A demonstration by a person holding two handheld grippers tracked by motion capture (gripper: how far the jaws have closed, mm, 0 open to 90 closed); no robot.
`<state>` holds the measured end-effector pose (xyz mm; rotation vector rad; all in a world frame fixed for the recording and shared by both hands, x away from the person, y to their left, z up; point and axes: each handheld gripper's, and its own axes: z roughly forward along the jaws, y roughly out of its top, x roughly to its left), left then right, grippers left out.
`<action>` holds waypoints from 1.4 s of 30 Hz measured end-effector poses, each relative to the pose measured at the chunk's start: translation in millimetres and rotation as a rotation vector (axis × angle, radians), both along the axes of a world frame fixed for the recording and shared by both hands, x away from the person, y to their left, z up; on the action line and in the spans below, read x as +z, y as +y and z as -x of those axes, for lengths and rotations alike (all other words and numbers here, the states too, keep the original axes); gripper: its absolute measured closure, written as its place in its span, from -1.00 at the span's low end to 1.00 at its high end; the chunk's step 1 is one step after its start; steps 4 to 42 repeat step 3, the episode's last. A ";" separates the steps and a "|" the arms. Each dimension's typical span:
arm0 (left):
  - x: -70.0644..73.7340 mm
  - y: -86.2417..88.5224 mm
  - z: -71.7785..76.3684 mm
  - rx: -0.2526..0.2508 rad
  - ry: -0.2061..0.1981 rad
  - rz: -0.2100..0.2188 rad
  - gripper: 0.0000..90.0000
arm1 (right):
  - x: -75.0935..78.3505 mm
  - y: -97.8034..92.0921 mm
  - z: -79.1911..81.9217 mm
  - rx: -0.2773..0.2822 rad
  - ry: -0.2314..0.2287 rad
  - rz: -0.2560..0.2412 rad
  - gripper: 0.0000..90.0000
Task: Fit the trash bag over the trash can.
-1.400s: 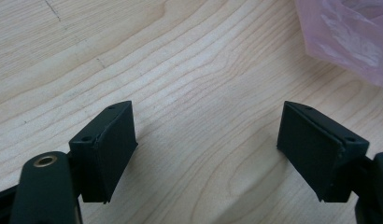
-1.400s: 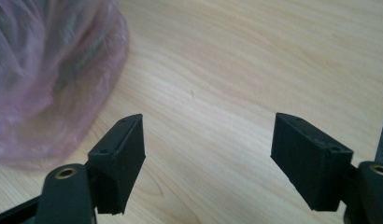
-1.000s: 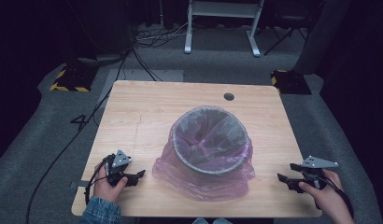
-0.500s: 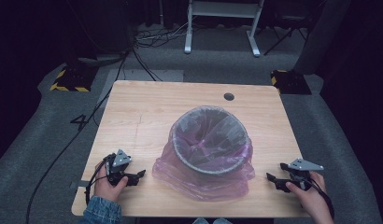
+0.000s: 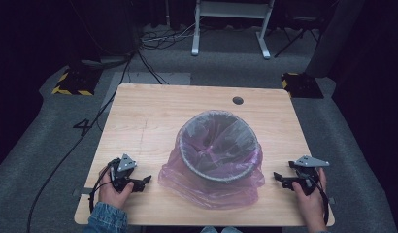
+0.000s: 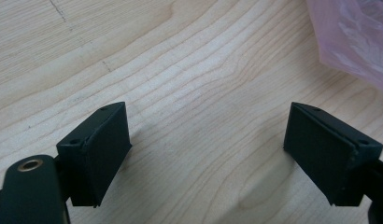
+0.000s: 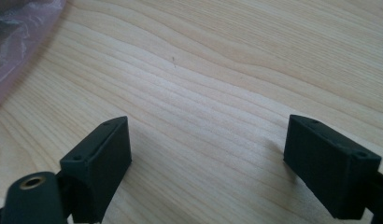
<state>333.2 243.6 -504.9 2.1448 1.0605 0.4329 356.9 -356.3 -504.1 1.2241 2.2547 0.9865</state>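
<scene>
Dark room, grey carpeted floor; pale wooden table at centre of the high view. Wire bin, round, lined with a pink plastic bag that spills over its rim onto the tabletop: centre of frame, slightly low. Left gripper: lower left, jaws spread wide, holding nothing, near the bag's edge. Right gripper: lower right, jaws spread wide, holding nothing, beside the bag.
</scene>
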 end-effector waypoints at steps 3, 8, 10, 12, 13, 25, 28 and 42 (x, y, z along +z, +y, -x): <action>-0.1 -0.5 -0.7 0.004 0.005 0.004 -0.70 | 0.0 0.0 0.1 0.000 0.001 0.000 -0.67; -0.1 -0.5 -0.7 0.004 0.005 0.004 -0.70 | 0.0 0.0 0.1 0.000 0.001 0.000 -0.67; -0.1 -0.5 -0.7 0.004 0.005 0.004 -0.70 | 0.0 0.0 0.1 0.000 0.001 0.000 -0.67; -0.1 -0.5 -0.7 0.004 0.005 0.004 -0.70 | 0.0 0.0 0.1 0.000 0.001 0.000 -0.67; -0.1 -0.5 -0.7 0.004 0.005 0.004 -0.70 | 0.0 0.0 0.1 0.000 0.001 0.000 -0.67; -0.1 -0.5 -0.7 0.004 0.005 0.004 -0.70 | 0.0 0.0 0.1 0.000 0.001 0.000 -0.67; -0.1 -0.5 -0.7 0.004 0.005 0.004 -0.70 | 0.0 0.0 0.1 0.000 0.001 0.000 -0.67; -0.1 -0.5 -0.7 0.004 0.005 0.004 -0.70 | 0.0 0.0 0.1 0.000 0.001 0.000 -0.67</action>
